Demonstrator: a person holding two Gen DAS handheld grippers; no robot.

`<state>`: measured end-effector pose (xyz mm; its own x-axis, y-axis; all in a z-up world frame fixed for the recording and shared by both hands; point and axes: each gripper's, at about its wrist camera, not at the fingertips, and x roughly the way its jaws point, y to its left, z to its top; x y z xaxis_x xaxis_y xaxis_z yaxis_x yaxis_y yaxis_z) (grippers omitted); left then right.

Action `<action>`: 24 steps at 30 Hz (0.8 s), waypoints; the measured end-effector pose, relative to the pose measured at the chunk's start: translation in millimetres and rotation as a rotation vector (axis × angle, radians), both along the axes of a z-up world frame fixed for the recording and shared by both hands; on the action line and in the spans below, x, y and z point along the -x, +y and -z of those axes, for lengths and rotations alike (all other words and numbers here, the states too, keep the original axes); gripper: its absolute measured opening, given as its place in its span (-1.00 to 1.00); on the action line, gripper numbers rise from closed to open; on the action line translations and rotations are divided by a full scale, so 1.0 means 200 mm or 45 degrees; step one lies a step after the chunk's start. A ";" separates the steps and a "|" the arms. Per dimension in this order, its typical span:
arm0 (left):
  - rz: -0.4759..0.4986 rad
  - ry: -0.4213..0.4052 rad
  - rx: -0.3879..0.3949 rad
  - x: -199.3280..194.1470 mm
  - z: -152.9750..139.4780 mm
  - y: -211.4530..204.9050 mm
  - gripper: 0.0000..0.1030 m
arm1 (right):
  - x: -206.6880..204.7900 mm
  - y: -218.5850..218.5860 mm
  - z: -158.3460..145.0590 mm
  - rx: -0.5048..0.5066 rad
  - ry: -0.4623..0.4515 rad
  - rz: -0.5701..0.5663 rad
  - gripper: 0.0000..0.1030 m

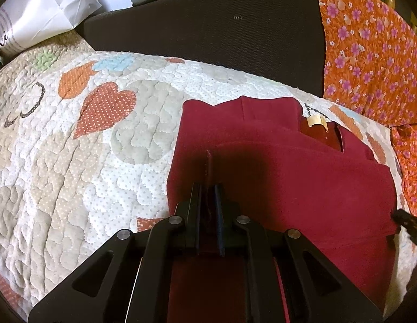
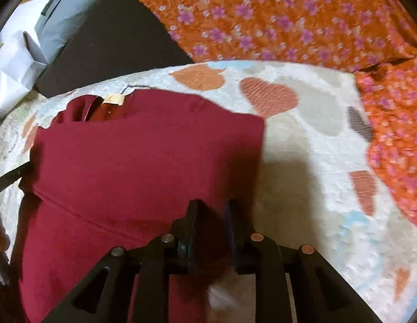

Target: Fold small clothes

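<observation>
Quilted bedcover with heart patches carries the maroon shirt, collar and label toward the far side. Left gripper is clenched on a raised pleat at the shirt's left part. Right gripper stands over the right hem with jaws slightly apart, gripping nothing, so it seems the nearer to the next fold

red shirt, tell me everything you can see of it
The red shirt is a dark red, soft knit garment, already partly folded, lying flat on the patchwork quilt. A beige neck label shows at its far edge, where the collar opens. A lower layer runs out toward the cameras. The left claw is shut on a raised pleat of it. The right claw, jaws slightly apart, sits over its right edge.
</observation>
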<state>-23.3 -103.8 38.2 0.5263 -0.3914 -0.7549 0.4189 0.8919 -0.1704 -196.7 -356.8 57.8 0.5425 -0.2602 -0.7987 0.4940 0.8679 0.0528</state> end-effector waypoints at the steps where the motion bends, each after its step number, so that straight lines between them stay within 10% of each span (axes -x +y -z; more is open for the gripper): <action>1: -0.001 -0.001 -0.001 0.00 0.00 0.00 -0.82 | 0.03 0.01 -0.03 -0.004 -0.033 -0.013 -0.62; 10: -0.049 -0.010 -0.019 0.07 0.01 0.06 -0.29 | 0.05 0.07 0.06 0.032 0.011 -0.011 -0.49; 24: 0.053 0.085 -0.008 0.64 -0.07 0.35 -0.28 | 0.53 0.42 0.02 -0.199 -0.045 -0.019 -0.34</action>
